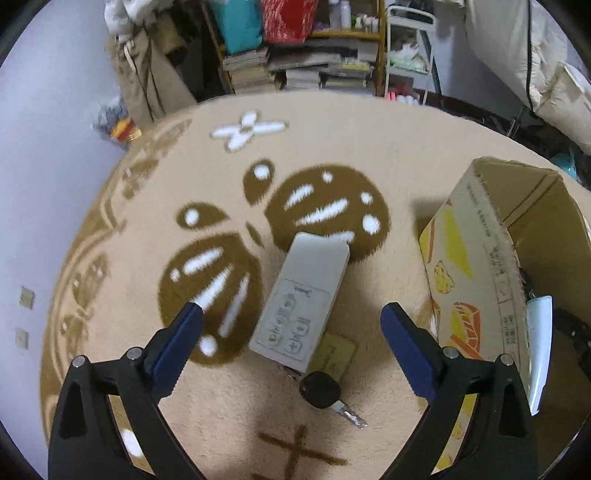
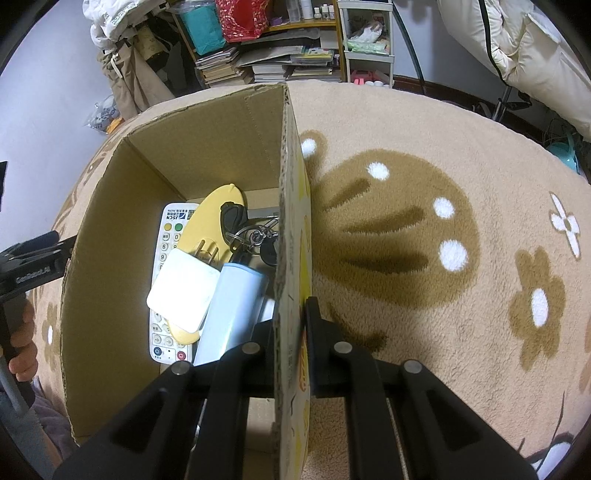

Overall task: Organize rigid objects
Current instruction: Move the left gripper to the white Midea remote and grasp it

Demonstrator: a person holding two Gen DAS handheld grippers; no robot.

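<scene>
A white remote control (image 2: 168, 280) inside the cardboard box (image 2: 110, 229), ahead and left of the right tool, reads "JSCN" at its far end, with number keys 0, 6 and 9 legible. The cardboard box's outer wall carries printed lines too blurred to read. The grey remote (image 1: 301, 299) between the left tool's fingers bears a small unreadable logo.

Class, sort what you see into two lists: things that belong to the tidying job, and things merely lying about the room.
Job: white remote, black key, gold card, cardboard box, left gripper, right gripper.

Lying about: book stacks, rug, red bag.
</scene>
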